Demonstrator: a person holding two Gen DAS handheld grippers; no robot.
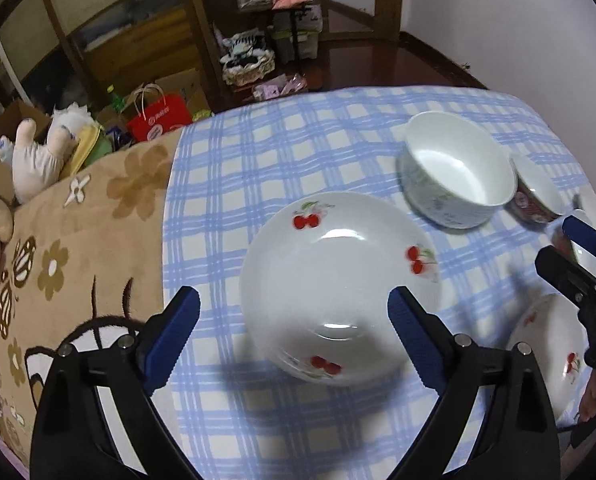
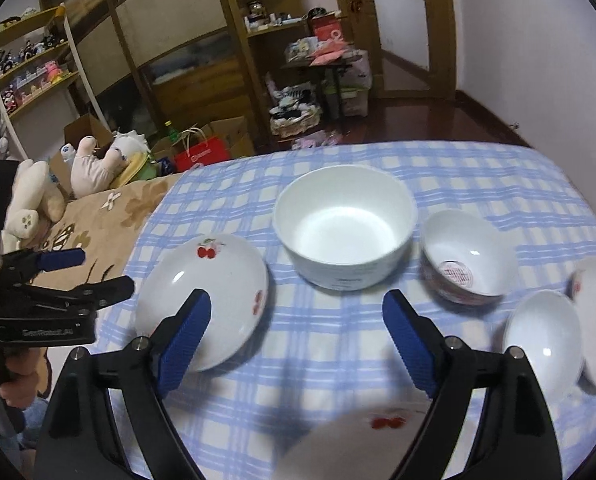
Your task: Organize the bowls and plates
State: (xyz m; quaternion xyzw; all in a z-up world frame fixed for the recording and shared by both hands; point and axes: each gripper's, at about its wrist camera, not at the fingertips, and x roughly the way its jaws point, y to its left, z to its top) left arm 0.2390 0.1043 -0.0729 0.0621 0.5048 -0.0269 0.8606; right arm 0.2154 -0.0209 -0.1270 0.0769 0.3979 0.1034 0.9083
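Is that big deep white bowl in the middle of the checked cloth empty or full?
Empty. The big white bowl stands upright and its bare white bottom shows in both views.

Home bedroom, plush toys (image 2: 93, 164), wooden shelves (image 2: 257, 32), checked cloth (image 2: 478, 184), floral blanket (image 1: 77, 248)
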